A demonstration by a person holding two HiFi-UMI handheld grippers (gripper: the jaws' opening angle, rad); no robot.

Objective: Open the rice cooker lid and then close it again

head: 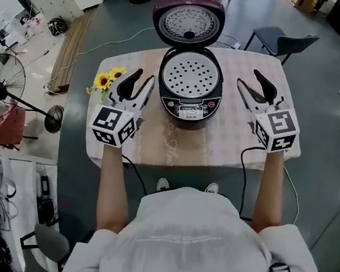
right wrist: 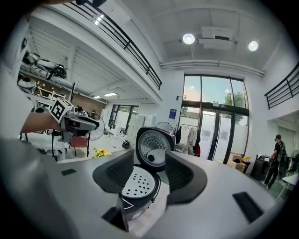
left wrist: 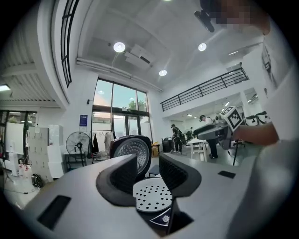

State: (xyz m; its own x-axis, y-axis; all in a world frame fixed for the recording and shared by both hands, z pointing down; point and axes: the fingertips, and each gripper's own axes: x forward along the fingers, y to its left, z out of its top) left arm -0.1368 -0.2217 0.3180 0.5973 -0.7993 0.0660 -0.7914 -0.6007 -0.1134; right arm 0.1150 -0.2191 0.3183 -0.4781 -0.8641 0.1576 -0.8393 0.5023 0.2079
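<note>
Head view: the dark maroon round rice cooker (head: 190,83) sits at the middle of the table with the pale checked cloth (head: 220,147), its lid (head: 188,23) swung fully up and back – the silver inner face shows. A perforated metal tray (head: 190,74) fills the open pot. Your left gripper (head: 138,84) hangs just left of the cooker, apart from it, beside the yellow sunflowers (head: 105,79). Your right gripper (head: 251,82) hangs to the cooker's right, also clear of it.

In the left gripper view and the right gripper view both pairs of jaws stand apart and released – nothing lies between the pads, and the cooker shows beyond them.
</note>
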